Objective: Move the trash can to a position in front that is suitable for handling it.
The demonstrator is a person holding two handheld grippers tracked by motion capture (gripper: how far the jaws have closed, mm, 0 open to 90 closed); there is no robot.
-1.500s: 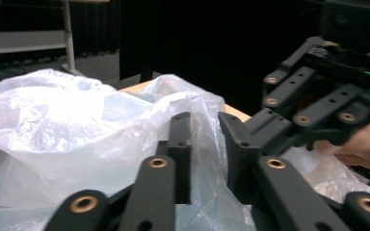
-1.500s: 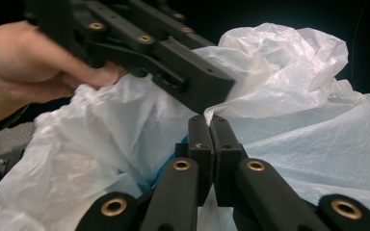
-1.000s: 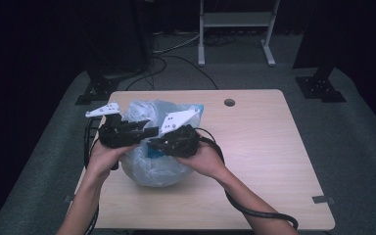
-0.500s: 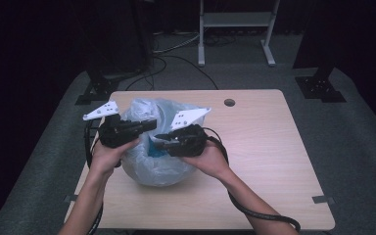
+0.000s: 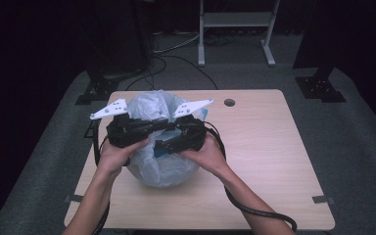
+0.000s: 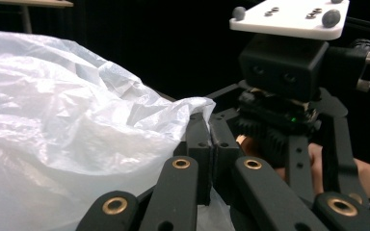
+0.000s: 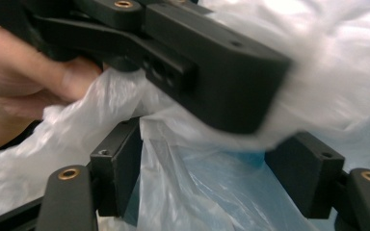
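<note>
Hands meet over a plastic bag (image 5: pixel 162 166) on the table's (image 5: pixel 274 161) near left: left gripper (image 6: pixel 211 144) pinches a fold of its rim, while right gripper (image 7: pixel 212 180), jaws just opened, straddles loose film below.

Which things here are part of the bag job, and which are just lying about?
In the job:
plastic bag, with something blue inside
left gripper, shut on the bag's film
right gripper, jaws just opened, film between them unpinched

Lying about:
table with its round hole
white frame on the floor behind
</note>
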